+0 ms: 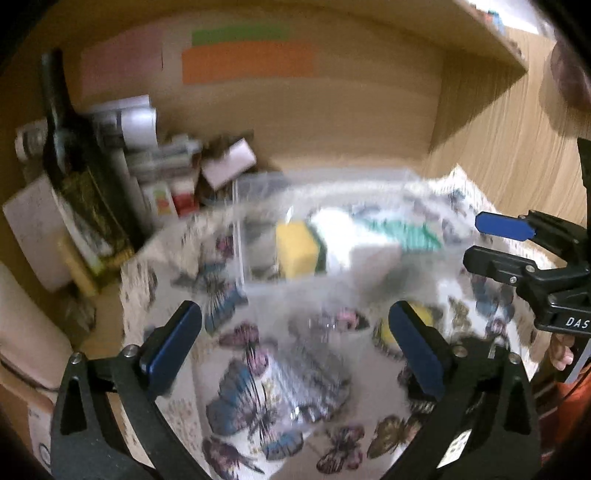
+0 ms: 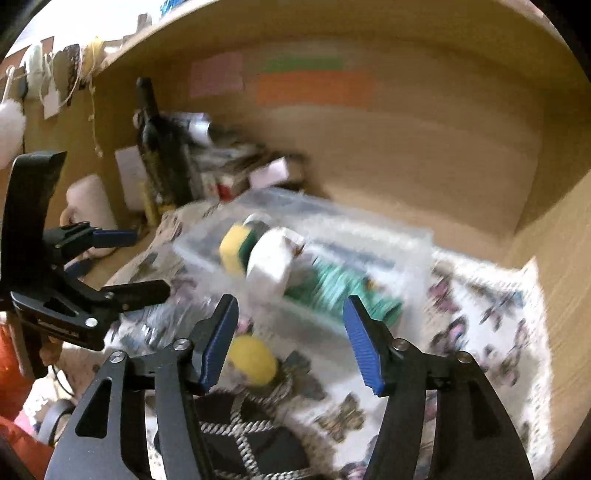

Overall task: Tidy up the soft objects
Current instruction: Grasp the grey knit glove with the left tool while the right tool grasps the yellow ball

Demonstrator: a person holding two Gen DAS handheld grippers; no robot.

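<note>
A clear plastic bin [image 1: 258, 229] [image 2: 406, 251] stands on a butterfly-print cloth [image 1: 251, 387] [image 2: 480, 332]. Inside it lie a yellow-green sponge [image 1: 297, 251] [image 2: 234, 251], a white soft item [image 1: 332, 229] [image 2: 271, 262] and a teal cloth [image 1: 406, 232] [image 2: 332, 291]. A yellow soft ball [image 2: 251, 360] [image 1: 424, 317] lies on the cloth in front of the bin, with a dark item with rope [image 2: 251, 443] nearer. My left gripper [image 1: 295, 347] is open and empty above the cloth. My right gripper [image 2: 291, 343] is open and empty, just above the ball. Both views are motion-blurred.
Clutter is piled at the back left: a dark bottle [image 1: 70, 147] [image 2: 159, 147], boxes and white rolls [image 1: 136, 122]. Wooden walls enclose the back and right, with a shelf [image 1: 487, 33] overhead. A crinkled clear plastic bag [image 1: 314, 376] lies on the cloth near the left gripper.
</note>
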